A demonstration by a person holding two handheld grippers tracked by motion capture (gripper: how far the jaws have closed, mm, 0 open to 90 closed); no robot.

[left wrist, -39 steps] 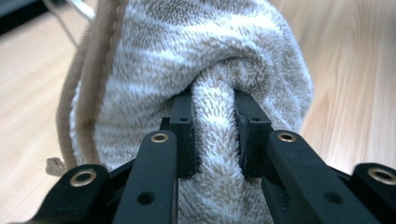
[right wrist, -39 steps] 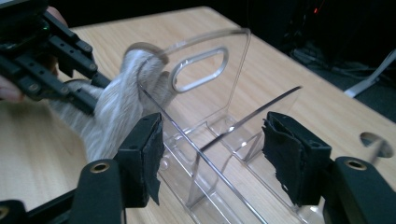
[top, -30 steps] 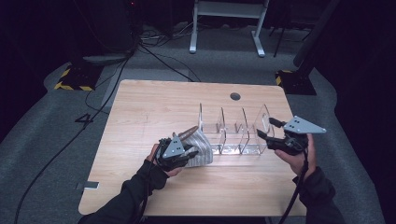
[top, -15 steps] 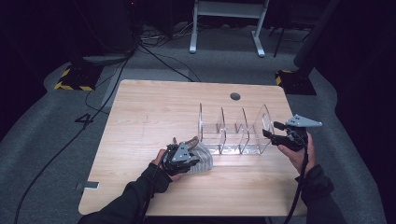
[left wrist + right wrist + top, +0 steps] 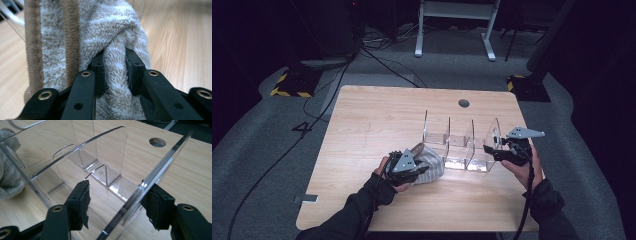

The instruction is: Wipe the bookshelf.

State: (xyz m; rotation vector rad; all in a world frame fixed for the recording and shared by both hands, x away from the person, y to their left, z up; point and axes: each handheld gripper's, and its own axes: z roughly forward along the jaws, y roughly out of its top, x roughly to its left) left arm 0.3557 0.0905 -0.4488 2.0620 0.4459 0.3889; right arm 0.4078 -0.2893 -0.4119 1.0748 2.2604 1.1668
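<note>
Left gripper squeezes my towel; right gripper, jaws apart, maybe touches the clear rack, which could tip.

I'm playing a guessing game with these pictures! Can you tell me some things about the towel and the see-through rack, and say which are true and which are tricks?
1. The left gripper is pinching a fold of the fluffy towel. True.
2. The towel is tucked inside a slot of the clear divider rack. False: it lies on the wooden table, beside the rack's left end.
3. The right gripper has its jaws on either side of the rack's end panel. True, with a gap showing at one jaw.
4. The table has a round hole near its far edge. True.
5. The rack is made of dark metal. False: it is transparent plastic.
</note>
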